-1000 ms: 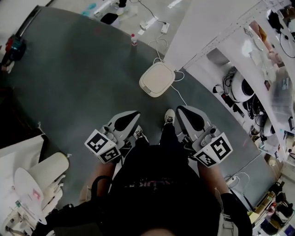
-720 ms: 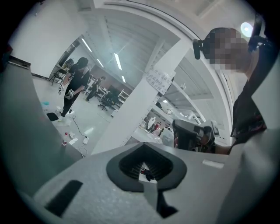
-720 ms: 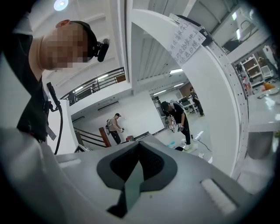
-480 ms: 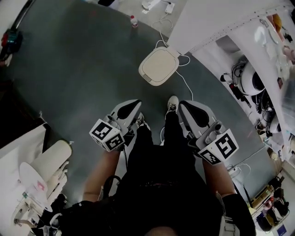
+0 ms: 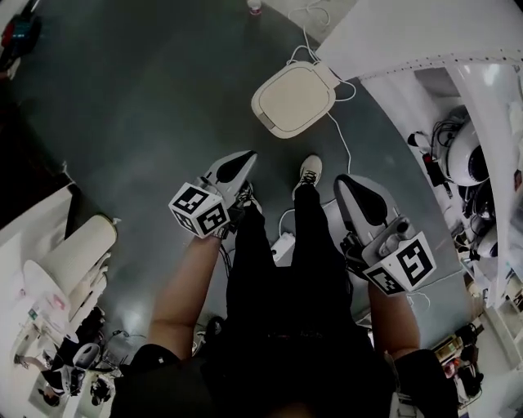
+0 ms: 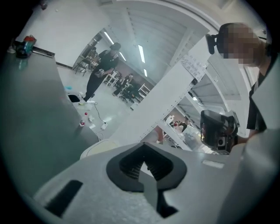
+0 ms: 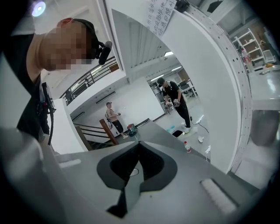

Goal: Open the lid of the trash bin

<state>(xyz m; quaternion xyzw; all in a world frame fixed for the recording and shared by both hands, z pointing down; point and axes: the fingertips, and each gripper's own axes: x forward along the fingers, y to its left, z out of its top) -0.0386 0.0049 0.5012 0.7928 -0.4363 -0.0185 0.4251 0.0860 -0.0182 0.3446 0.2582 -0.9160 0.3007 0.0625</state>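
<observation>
The trash bin [image 5: 292, 98] is white with a rounded cream lid that lies flat and closed; it stands on the grey floor ahead of my feet. In the left gripper view only the lid's edge [image 6: 97, 148] shows, beyond the jaws. My left gripper [image 5: 237, 167] is held low by my left leg, short of the bin and to its left, shut with nothing between its pads. Further right, my right gripper [image 5: 350, 186] is also shut and empty. Both point toward the bin without touching it.
A white cable [image 5: 343, 151] runs from the bin past my right shoe [image 5: 309, 171]. A white bench [image 5: 425, 37] with gear under it lines the right side. A bottle [image 5: 255, 6] stands beyond the bin. White cone-shaped parts [image 5: 78, 261] sit at the left.
Both grippers have sunk lower beside my legs and spread a little apart. The view has advanced, so the bin looks nearer and larger. The jaws stayed shut.
</observation>
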